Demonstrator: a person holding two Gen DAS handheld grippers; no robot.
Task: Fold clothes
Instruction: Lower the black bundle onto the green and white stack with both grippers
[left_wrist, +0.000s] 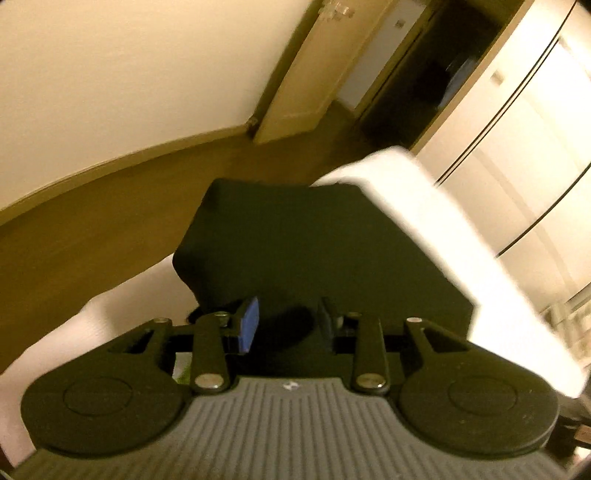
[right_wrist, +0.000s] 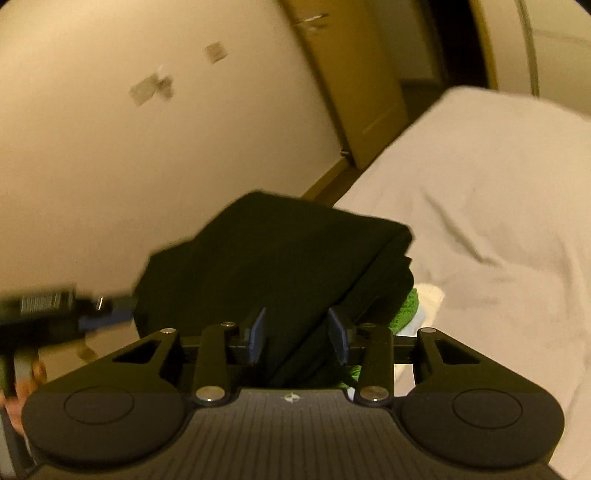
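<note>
left gripper (left_wrist: 286, 325): blue pads clamped on the near edge of the black garment (left_wrist: 314, 240), raised off the white bed (left_wrist: 498, 258) | right gripper (right_wrist: 297, 338): pads around a fold of the same garment, grip unclear | green cloth (right_wrist: 404, 306) on the bed, right of the garment

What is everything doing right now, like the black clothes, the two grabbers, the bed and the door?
Black garment: folded into a thick bundle, lifted off the bed, blurred.
Left gripper: shut on the garment.
Right gripper: shut on the garment.
Bed: white sheet, wrinkled.
Green item: on the bed, partly hidden by the garment.
Door: standing open.
</note>
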